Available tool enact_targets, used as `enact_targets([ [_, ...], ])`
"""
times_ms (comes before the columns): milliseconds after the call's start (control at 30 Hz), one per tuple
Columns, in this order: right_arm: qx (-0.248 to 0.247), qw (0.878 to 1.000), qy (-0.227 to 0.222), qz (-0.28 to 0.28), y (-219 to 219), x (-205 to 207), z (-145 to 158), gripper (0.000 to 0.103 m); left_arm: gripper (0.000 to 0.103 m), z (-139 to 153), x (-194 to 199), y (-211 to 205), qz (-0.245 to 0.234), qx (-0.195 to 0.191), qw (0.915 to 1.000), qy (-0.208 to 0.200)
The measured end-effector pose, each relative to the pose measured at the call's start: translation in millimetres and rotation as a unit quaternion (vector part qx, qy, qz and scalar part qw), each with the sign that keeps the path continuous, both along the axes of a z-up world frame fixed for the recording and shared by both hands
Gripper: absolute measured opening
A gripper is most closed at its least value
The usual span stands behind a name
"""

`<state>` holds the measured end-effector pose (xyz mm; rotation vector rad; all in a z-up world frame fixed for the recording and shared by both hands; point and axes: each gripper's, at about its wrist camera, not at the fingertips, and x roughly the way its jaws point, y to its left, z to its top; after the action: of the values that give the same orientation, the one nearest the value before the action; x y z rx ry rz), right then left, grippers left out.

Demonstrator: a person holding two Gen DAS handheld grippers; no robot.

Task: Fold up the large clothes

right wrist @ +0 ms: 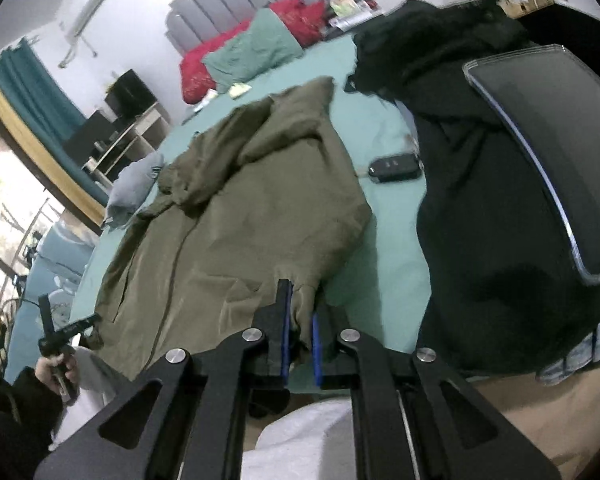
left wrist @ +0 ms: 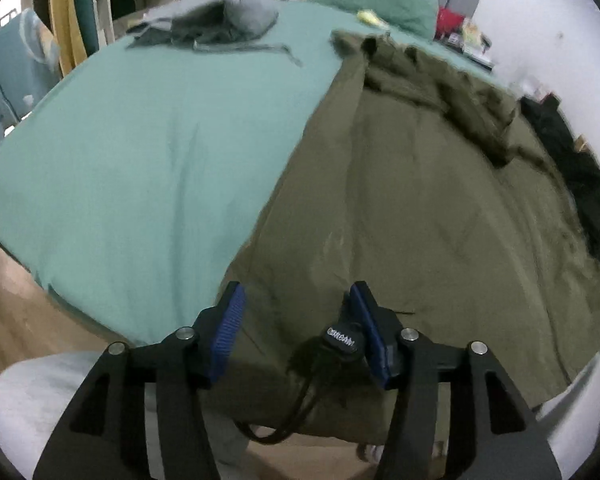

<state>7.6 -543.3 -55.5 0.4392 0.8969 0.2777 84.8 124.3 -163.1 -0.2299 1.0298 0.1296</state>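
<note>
An olive-green jacket [left wrist: 412, 208] lies spread on a teal bed sheet [left wrist: 148, 144], its hood bunched at the far end. My left gripper [left wrist: 298, 300] is open over the jacket's near hem, with a black drawcord toggle [left wrist: 341, 342] between its blue pads. In the right wrist view the same jacket [right wrist: 244, 216] lies flat, and my right gripper [right wrist: 300, 308] is shut on the jacket's sleeve cuff [right wrist: 304, 300] at the near edge. The left gripper also shows at the far left of the right wrist view [right wrist: 66, 330], held in a hand.
A folded grey garment [left wrist: 216, 16] lies at the bed's far left. Black clothing [right wrist: 472, 208] is piled on the right, with a dark tablet-like panel [right wrist: 556, 152] on it. A black key fob [right wrist: 394, 169] lies on the sheet. Pillows [right wrist: 256, 52] sit by the headboard.
</note>
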Motion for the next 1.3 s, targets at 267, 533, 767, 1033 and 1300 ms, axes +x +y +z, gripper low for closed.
enact_targets([
  [267,-0.031,0.997,0.072,0.004,-3,22,-29,0.034,0.061,-9,4,-2,-0.004,0.014,0.9999,-0.002],
  [533,0.038,0.990,0.130,0.047,5,30,-58,0.060,0.083,-12,2,-16,-0.037,0.005,0.9992,0.009],
  [767,0.088,0.991,0.091,0.053,18,25,-59,0.023,0.060,-11,2,-36,-0.070,0.034,0.9969,0.014],
  [1033,0.091,0.994,0.039,0.039,18,7,-34,0.004,0.001,9,-11,-33,-0.073,-0.020,0.9970,-0.012],
  [1300,0.112,0.993,-0.014,0.044,27,-26,7,0.004,0.001,60,-49,-22,-0.070,-0.073,0.9930,-0.061],
])
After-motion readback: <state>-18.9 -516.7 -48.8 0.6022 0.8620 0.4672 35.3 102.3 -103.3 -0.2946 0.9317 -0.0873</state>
